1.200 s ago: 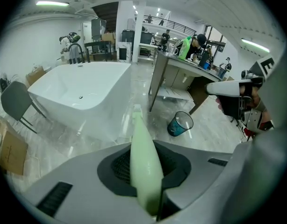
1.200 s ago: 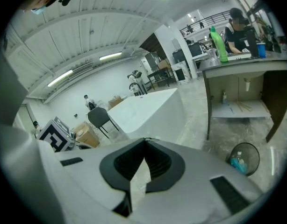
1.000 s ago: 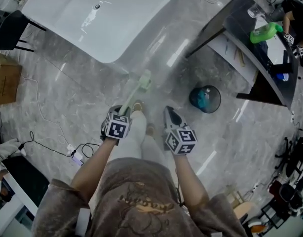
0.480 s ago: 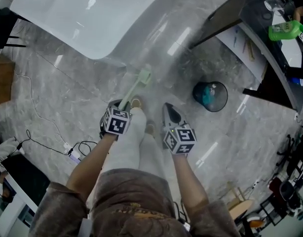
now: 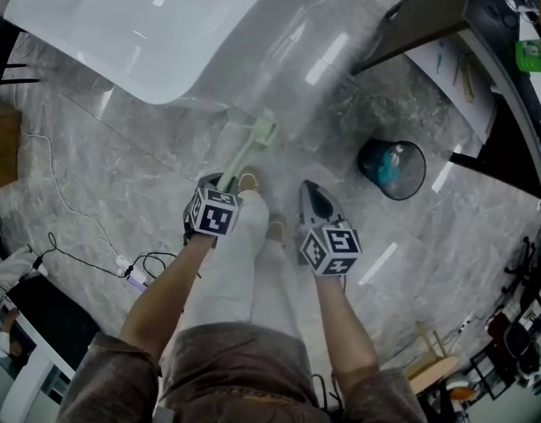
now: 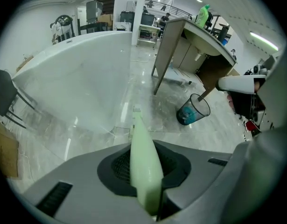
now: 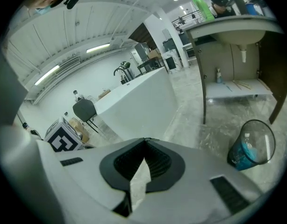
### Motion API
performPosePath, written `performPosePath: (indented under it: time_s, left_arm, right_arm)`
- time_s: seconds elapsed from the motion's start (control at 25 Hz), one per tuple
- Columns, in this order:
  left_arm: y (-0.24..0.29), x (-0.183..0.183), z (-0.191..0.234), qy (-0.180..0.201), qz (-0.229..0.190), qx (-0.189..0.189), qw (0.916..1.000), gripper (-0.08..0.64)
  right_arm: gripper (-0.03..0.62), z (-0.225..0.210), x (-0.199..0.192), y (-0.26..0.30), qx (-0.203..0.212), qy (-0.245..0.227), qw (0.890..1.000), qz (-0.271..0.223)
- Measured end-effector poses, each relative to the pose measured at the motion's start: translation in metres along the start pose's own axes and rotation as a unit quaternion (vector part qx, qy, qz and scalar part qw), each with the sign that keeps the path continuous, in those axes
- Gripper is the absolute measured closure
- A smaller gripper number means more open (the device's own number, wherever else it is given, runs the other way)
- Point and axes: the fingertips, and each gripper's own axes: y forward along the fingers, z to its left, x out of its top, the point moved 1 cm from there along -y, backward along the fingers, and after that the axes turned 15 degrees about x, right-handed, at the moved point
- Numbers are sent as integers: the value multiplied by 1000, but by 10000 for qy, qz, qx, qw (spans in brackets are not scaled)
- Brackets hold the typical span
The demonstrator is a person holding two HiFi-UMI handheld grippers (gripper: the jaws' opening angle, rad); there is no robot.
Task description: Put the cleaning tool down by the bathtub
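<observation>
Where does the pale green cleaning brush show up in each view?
Head view: centre, brush running up toward the bathtub.
Left gripper view: bottom centre, gripped between the fingers.
Right gripper view: not in it.
Shared landmark: the white bathtub.

Layout relative to the bathtub [image 5: 165, 42]: the cleaning tool [image 5: 255, 139] is just in front of its near edge, with the left hand-held gripper [image 5: 222, 183] at the tool's rear end. The right hand-held gripper [image 5: 308, 190] is farther front-right. The bin [image 5: 391, 168] stands on the floor [image 5: 121, 174] to the right. The table [image 5: 429, 11] stands right, behind the bin.
</observation>
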Motion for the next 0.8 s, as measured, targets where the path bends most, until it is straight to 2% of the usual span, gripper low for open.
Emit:
performPosePath:
  time_s: [0.28,0.8]
  left_arm:
    - [50,-8,-6,156,223,1,9996,489]
    - [105,-18,-18,249,575,-23,9980,489]
  right_arm:
    - [592,-28,-19,21,-60,75,9999,34]
    - [592,-60,-50,45,-75,258,9994,204]
